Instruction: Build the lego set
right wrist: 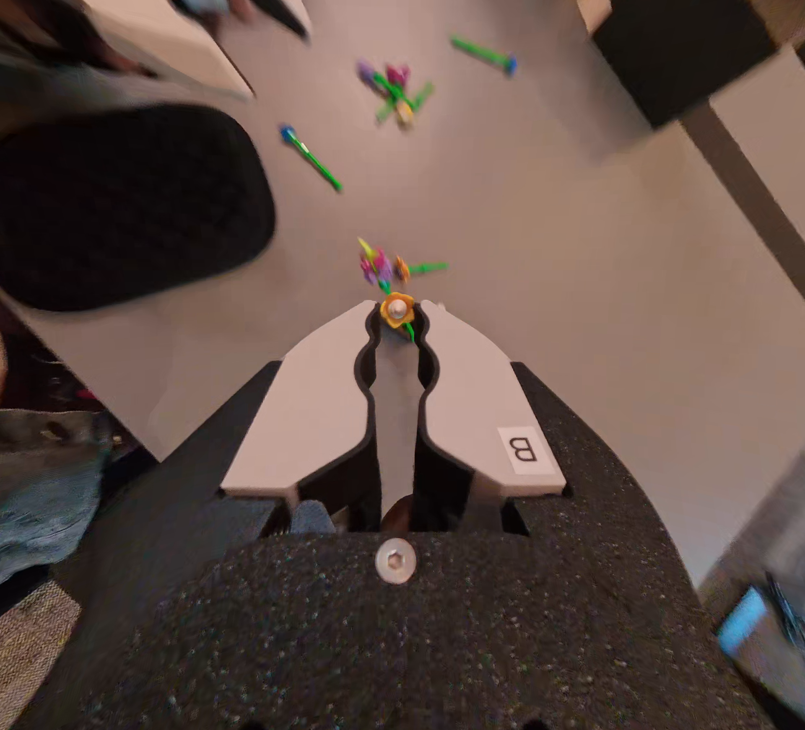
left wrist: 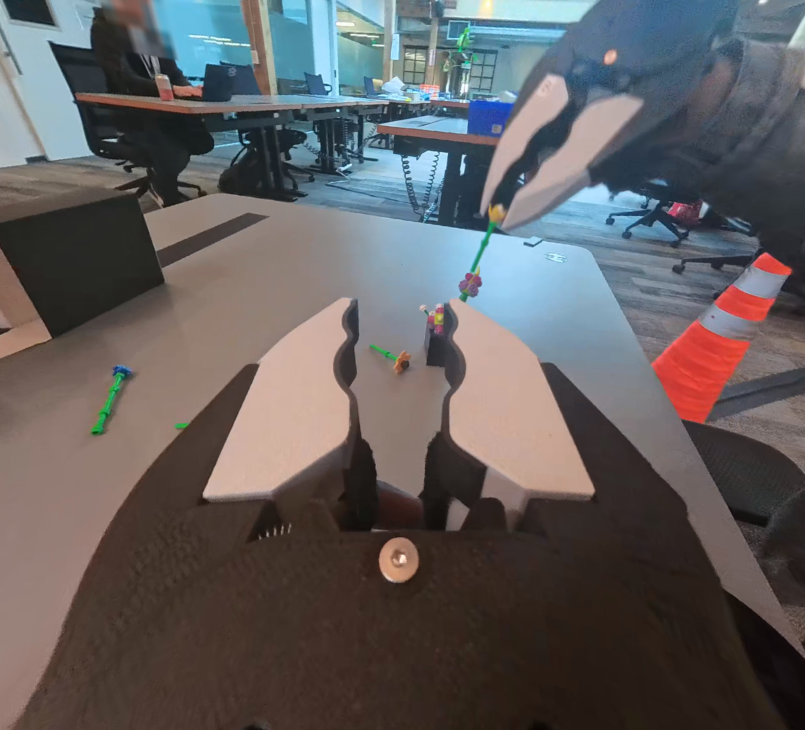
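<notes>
My right gripper [left wrist: 494, 216] is shut on the yellow flower head [left wrist: 496, 210] of a long green stem. It holds the stem tilted above the grey table [left wrist: 261, 273]. A purple-pink blossom cluster [left wrist: 470, 284] sits lower on that stem, and the stem's foot is hidden behind my left gripper's right fingertip. My left gripper [left wrist: 403, 306] is open, low over the table. A small black base [left wrist: 435, 345] with pink flowers stands just inside its right finger. An orange flower [left wrist: 398, 360] lies between its fingers. The right wrist view shows the yellow flower [right wrist: 396, 310] pinched at the right gripper's [right wrist: 396, 305] tips.
A blue flower on a green stem [left wrist: 111, 398] lies at the left. The right wrist view shows two blue flowers [right wrist: 309, 156] [right wrist: 483, 54] and a pile of stems [right wrist: 394, 93]. A black box [left wrist: 74, 260] stands far left. An orange cone [left wrist: 723, 343] and a chair stand to the right of the table. About 12 cm separates my left fingertips from my right.
</notes>
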